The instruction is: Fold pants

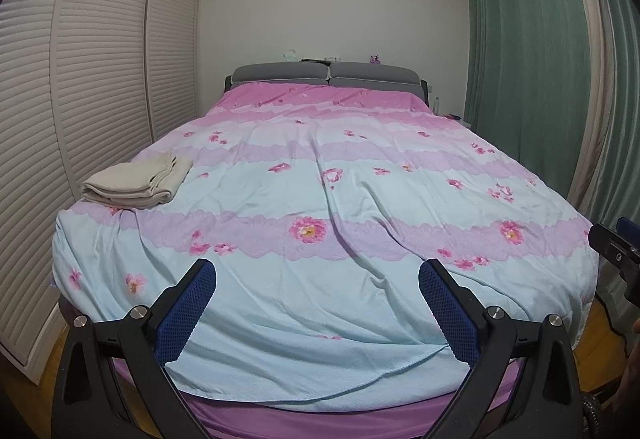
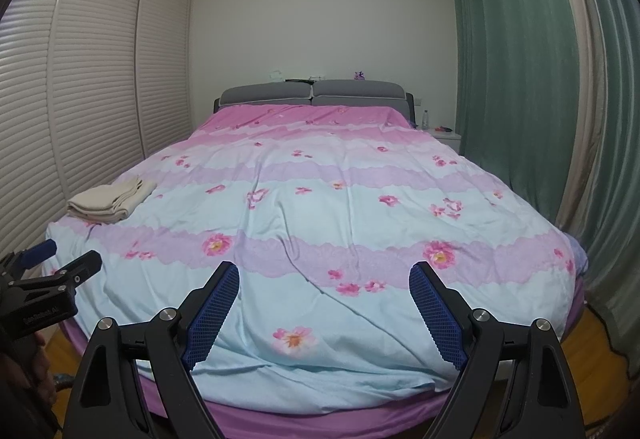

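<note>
The beige pants (image 1: 134, 183) lie folded in a neat stack near the left edge of the bed, on the floral quilt (image 1: 320, 207). They also show in the right wrist view (image 2: 108, 201). My left gripper (image 1: 317, 273) is open and empty, held at the foot of the bed, well short of the pants. My right gripper (image 2: 324, 277) is open and empty, also at the foot of the bed. The right gripper shows at the right edge of the left wrist view (image 1: 618, 251). The left gripper shows at the left edge of the right wrist view (image 2: 56, 263).
A louvred wardrobe (image 1: 80, 79) runs along the left of the bed. Green curtains (image 1: 540, 59) hang on the right. A grey headboard (image 1: 328, 75) stands at the far end, with a small nightstand (image 2: 444, 135) beside it. Wooden floor (image 2: 592, 331) shows around the bed's foot.
</note>
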{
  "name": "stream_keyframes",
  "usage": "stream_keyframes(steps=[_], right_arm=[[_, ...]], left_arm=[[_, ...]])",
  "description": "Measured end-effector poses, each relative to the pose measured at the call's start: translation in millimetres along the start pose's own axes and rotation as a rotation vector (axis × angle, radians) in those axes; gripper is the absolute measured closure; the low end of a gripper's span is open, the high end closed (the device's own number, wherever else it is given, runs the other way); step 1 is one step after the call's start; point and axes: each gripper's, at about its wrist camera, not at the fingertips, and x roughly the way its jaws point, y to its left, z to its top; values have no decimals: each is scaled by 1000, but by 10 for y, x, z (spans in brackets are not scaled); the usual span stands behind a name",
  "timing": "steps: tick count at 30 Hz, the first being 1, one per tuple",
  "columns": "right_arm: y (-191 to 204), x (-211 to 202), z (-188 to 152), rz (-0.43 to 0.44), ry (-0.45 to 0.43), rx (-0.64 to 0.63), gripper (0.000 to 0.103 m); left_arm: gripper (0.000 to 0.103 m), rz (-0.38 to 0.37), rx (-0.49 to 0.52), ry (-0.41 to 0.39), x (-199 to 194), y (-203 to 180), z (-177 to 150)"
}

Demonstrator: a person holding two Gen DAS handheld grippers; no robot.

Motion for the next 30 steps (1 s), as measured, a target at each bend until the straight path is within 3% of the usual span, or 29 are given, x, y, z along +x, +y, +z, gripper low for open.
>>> stream_keyframes(steps=[30], right_arm=[[41, -29, 1, -6, -4, 20, 15]], left_arm=[[0, 1, 38, -1, -39, -54, 1]])
